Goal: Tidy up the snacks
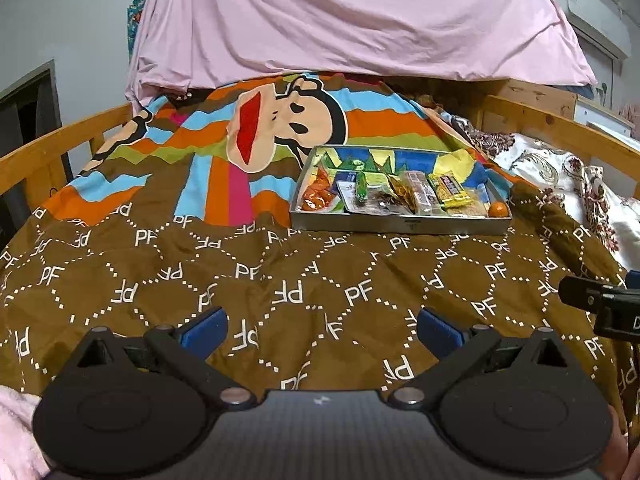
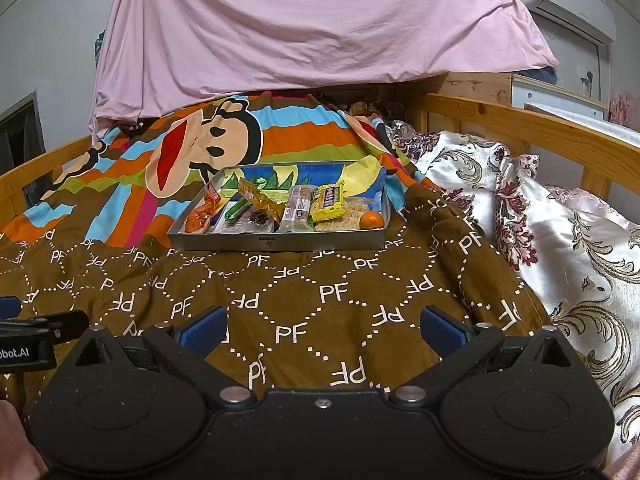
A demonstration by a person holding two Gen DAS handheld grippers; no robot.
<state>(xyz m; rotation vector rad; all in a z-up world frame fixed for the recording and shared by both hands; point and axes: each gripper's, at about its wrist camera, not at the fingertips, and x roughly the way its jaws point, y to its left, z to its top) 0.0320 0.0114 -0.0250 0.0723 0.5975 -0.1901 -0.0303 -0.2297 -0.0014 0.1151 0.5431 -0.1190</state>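
A shallow metal tray (image 1: 400, 226) (image 2: 280, 242) sits on the brown "PF" quilt (image 1: 280, 280) (image 2: 300, 300). It holds several snacks: an orange packet (image 1: 316, 198) (image 2: 202, 216) at the left, a green stick (image 1: 362, 188) (image 2: 236, 210), a clear bar (image 1: 420, 192) (image 2: 298, 208), a yellow bar (image 1: 450, 192) (image 2: 328, 200) and a small orange fruit (image 1: 497, 210) (image 2: 371, 220) at the right. My left gripper (image 1: 320, 330) and my right gripper (image 2: 322, 330) are both open and empty, well short of the tray.
Wooden bed rails (image 1: 48, 152) (image 2: 540, 128) run along both sides. A pink sheet (image 1: 340, 20) (image 2: 300, 28) hangs behind the bed. A floral quilt (image 2: 560, 240) lies at the right. The other gripper shows at each view's edge (image 1: 600, 304) (image 2: 32, 340).
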